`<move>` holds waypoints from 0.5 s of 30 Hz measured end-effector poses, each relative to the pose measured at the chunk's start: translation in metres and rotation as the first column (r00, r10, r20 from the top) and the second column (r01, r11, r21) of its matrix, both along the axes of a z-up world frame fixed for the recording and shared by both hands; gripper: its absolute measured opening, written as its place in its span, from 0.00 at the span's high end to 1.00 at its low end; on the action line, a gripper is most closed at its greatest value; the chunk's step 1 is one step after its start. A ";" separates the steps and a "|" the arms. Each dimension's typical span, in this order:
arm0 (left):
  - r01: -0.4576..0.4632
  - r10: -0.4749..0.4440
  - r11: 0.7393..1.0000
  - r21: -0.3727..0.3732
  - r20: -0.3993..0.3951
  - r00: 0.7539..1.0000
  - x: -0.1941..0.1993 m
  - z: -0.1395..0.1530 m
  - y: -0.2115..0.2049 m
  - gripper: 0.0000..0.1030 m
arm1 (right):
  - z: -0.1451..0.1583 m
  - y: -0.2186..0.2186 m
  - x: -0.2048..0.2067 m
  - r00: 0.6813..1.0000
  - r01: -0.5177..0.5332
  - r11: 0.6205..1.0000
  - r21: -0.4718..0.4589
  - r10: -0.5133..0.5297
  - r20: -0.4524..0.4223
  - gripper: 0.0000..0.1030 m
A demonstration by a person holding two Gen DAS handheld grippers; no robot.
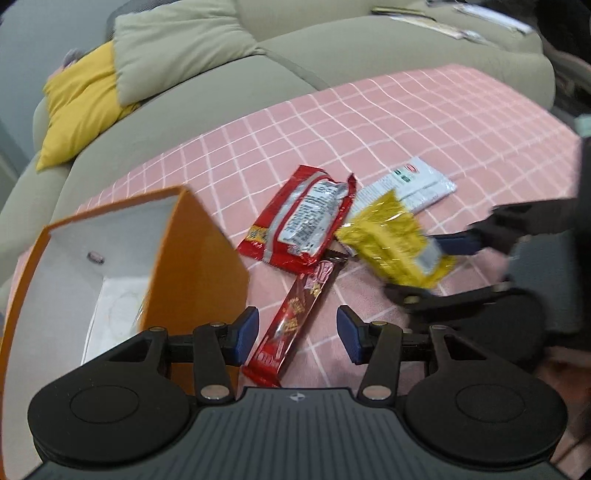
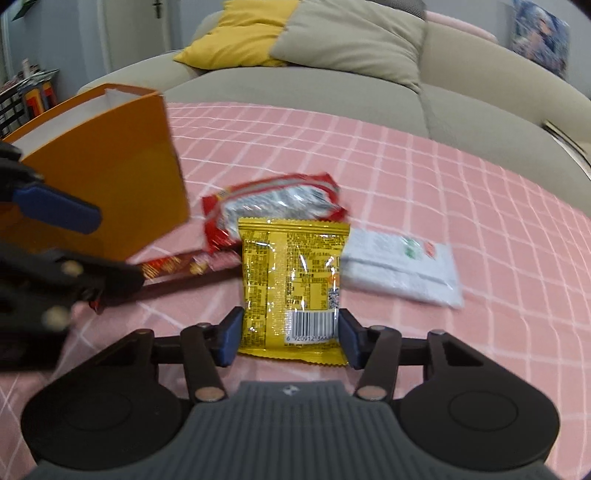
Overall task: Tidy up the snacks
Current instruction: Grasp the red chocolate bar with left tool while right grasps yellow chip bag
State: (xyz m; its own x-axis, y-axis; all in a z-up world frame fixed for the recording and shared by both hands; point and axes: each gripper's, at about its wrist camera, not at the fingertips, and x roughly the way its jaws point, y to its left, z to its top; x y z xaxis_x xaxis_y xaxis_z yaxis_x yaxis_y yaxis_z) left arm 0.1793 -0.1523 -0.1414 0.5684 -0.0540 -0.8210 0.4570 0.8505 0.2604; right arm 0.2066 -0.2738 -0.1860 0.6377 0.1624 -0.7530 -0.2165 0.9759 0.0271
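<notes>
On the pink checked cloth (image 1: 369, 122) lie a red snack packet (image 1: 303, 218), a white packet (image 1: 410, 181) and a long red bar (image 1: 295, 314). My left gripper (image 1: 297, 334) is open astride the near end of the bar, with both blue pads clear of it. An open orange box (image 1: 199, 258) with a white inside stands just to its left. My right gripper (image 2: 288, 338) is shut on the barcode end of a yellow snack packet (image 2: 291, 273), a pad pressing on each side edge. In the left wrist view that yellow packet (image 1: 395, 243) sits tilted between the right fingers (image 1: 458, 240).
A beige sofa (image 2: 332, 85) runs behind the cloth, with a yellow cushion (image 2: 240, 33) and a beige cushion (image 2: 354, 37) on it. Papers (image 1: 443, 26) lie on the sofa at the far right. The orange box (image 2: 110, 166) stands close beside the left gripper's fingers (image 2: 55, 206).
</notes>
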 end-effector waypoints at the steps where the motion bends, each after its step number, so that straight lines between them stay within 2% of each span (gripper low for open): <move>1: 0.018 -0.018 1.000 0.015 0.003 1.000 0.001 -0.003 -0.004 0.44 | 0.001 -0.005 -0.005 1.000 0.006 1.000 -0.002 -0.006 -0.002 0.50; 5: 0.060 -0.058 0.995 0.075 -0.021 0.998 0.008 -0.019 -0.016 0.43 | 0.006 -0.019 -0.023 1.000 0.023 1.000 -0.014 -0.023 -0.009 0.50; 10: 0.025 -0.017 0.991 0.131 -0.063 0.998 0.025 -0.036 -0.023 0.40 | 0.010 -0.028 -0.036 0.998 0.057 0.998 -0.011 -0.057 -0.012 0.50; 13: -0.041 0.048 0.995 0.086 -0.081 0.996 0.035 -0.040 -0.017 0.31 | 0.012 -0.030 -0.041 0.998 0.063 0.998 -0.018 -0.063 -0.001 0.50; 15: -0.077 0.081 0.996 0.045 -0.117 0.990 0.043 -0.039 -0.014 0.31 | 0.011 -0.029 -0.045 0.998 0.059 0.998 -0.027 -0.059 0.002 0.50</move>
